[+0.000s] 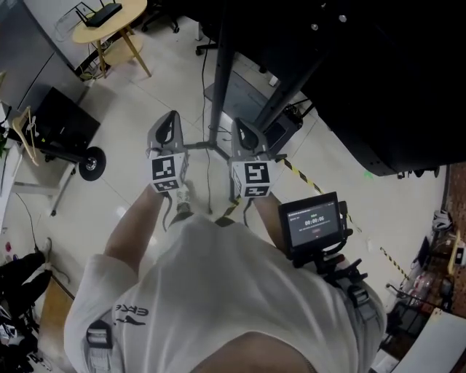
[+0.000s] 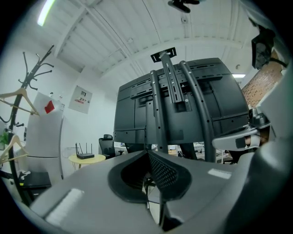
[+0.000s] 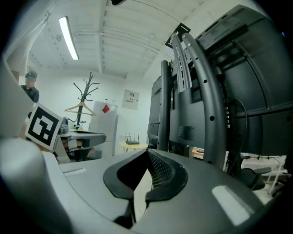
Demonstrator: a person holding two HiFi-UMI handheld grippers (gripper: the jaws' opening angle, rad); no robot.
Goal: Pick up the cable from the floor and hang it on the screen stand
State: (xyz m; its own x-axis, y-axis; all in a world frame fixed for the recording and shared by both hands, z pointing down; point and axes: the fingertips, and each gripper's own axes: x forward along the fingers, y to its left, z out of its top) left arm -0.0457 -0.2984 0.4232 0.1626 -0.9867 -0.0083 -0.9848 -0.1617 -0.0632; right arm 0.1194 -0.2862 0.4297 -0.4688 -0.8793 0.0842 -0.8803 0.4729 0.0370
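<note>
A thin dark cable (image 1: pixel 209 179) lies on the pale floor, running from the foot of the screen stand (image 1: pixel 218 73) toward the person, between the two grippers. The stand's black tubes (image 2: pixel 174 100) carry a big black screen (image 1: pixel 378 80) and fill the middle of the left gripper view and the right side of the right gripper view (image 3: pixel 206 96). My left gripper (image 1: pixel 172 116) is held up before the stand, shut with nothing in it (image 2: pixel 147 153). My right gripper (image 1: pixel 239 124) is level beside it, also shut and holding nothing (image 3: pixel 147 152).
A round yellow table (image 1: pixel 109 18) with a router stands at the far left. A black wheeled case (image 1: pixel 67 131) and a coat stand (image 2: pixel 27 91) are to the left. Yellow-black floor tape (image 1: pixel 300 173) runs to the right. A small display (image 1: pixel 314 222) sits on the person's right arm.
</note>
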